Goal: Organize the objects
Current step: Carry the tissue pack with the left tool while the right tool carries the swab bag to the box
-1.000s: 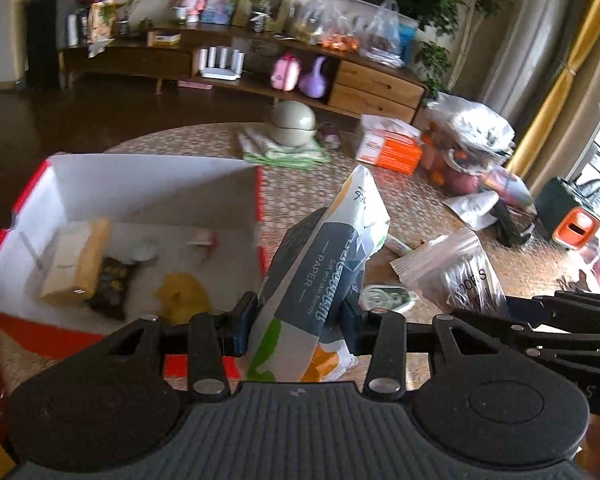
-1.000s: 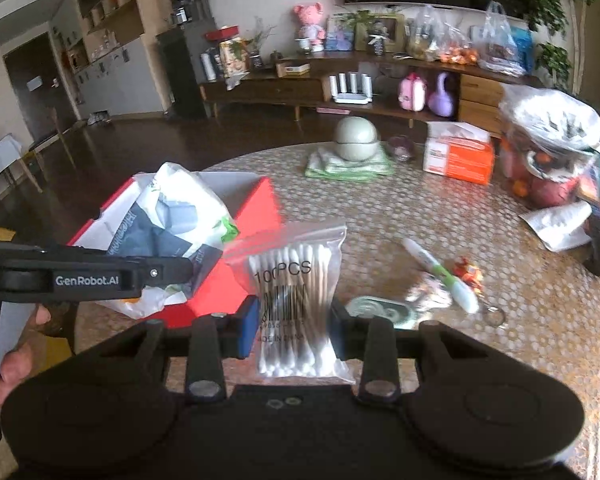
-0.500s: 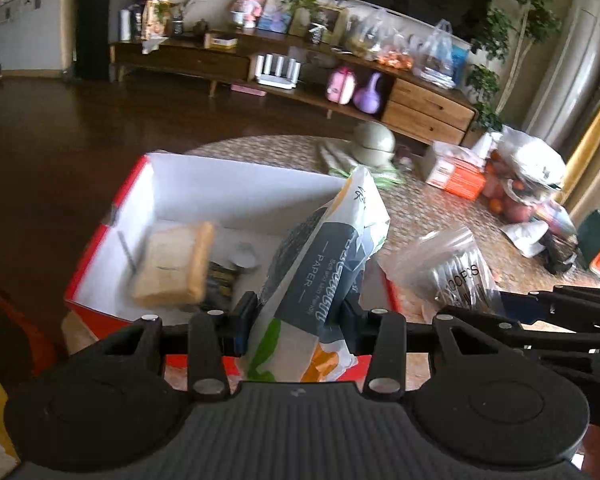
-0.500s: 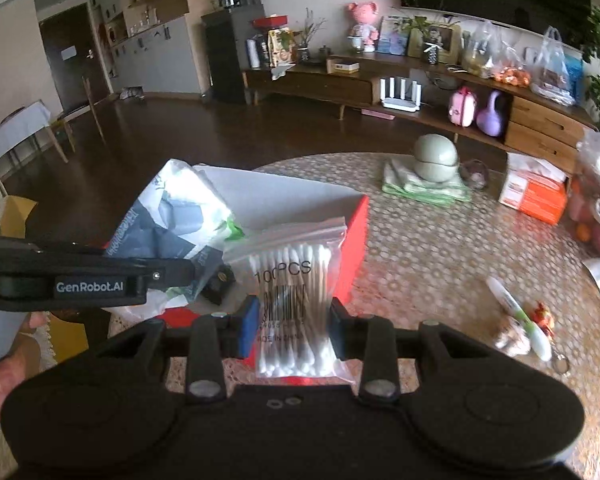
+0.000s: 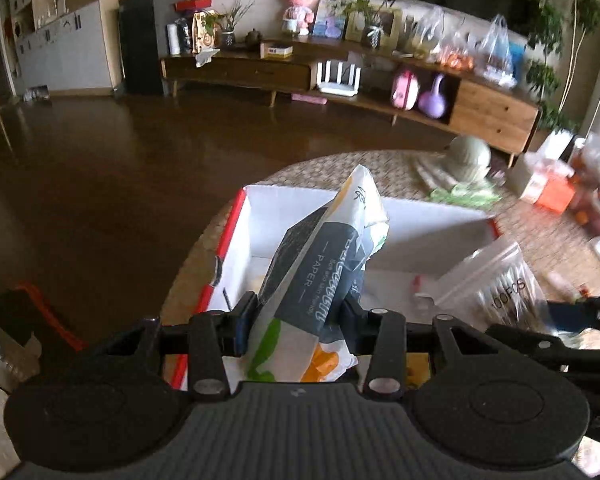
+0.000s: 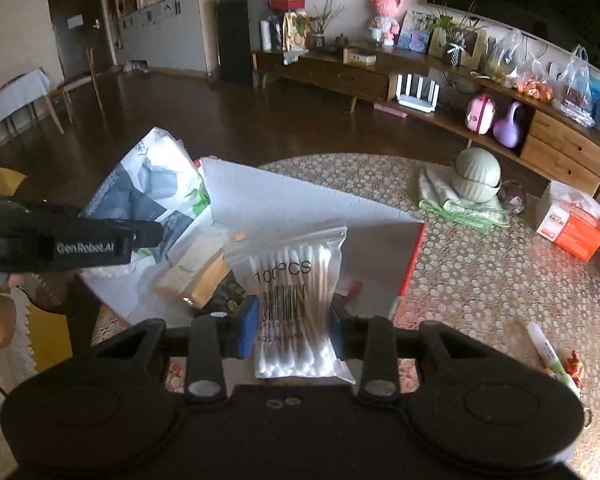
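Round and covered in a lace-patterned cloth, the table (image 6: 480, 272) carries a red-sided cardboard box (image 6: 410, 264) at its near edge. Nearest, the right gripper (image 6: 294, 324) pinches a zip bag of cotton swabs (image 6: 296, 280) above the box. The left gripper (image 5: 296, 320) clamps a tissue paper pack (image 5: 324, 264) upright over the box's white interior (image 5: 420, 232). Farther back sits a green lidded bowl (image 6: 478, 176) on a folded cloth (image 6: 460, 204).
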A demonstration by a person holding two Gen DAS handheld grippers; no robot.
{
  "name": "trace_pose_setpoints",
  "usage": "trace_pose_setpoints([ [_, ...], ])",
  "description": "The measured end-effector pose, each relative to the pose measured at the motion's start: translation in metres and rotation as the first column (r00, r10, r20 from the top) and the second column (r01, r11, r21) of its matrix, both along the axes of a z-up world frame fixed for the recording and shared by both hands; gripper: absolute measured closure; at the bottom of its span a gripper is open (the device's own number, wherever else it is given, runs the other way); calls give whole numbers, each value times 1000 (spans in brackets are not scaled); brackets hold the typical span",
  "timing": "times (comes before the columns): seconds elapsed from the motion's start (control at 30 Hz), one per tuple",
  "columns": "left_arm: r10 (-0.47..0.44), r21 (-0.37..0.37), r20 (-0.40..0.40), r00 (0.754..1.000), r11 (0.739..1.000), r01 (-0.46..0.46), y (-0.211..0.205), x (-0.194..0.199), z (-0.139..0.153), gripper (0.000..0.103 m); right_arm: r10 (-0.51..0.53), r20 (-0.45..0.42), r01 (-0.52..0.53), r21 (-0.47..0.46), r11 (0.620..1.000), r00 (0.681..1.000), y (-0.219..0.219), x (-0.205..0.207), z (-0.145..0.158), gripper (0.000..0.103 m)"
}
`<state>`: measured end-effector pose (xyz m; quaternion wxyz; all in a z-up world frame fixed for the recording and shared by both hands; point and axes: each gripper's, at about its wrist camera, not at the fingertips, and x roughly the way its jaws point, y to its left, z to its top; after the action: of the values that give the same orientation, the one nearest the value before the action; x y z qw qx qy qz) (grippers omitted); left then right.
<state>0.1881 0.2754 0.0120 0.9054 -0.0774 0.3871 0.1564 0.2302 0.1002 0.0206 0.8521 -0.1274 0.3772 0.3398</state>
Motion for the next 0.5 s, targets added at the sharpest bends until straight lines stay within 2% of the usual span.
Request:
trace_pose_setpoints([
  [0.13,-5,-2,-38,999,1000,5,6,14,-17,61,20,24,-19,-56,998,999,20,4,-15,68],
  [0.5,-5,32,-142,990,999,10,13,37,-54,60,42,4,-41,-169,985,999,48,21,-52,68],
])
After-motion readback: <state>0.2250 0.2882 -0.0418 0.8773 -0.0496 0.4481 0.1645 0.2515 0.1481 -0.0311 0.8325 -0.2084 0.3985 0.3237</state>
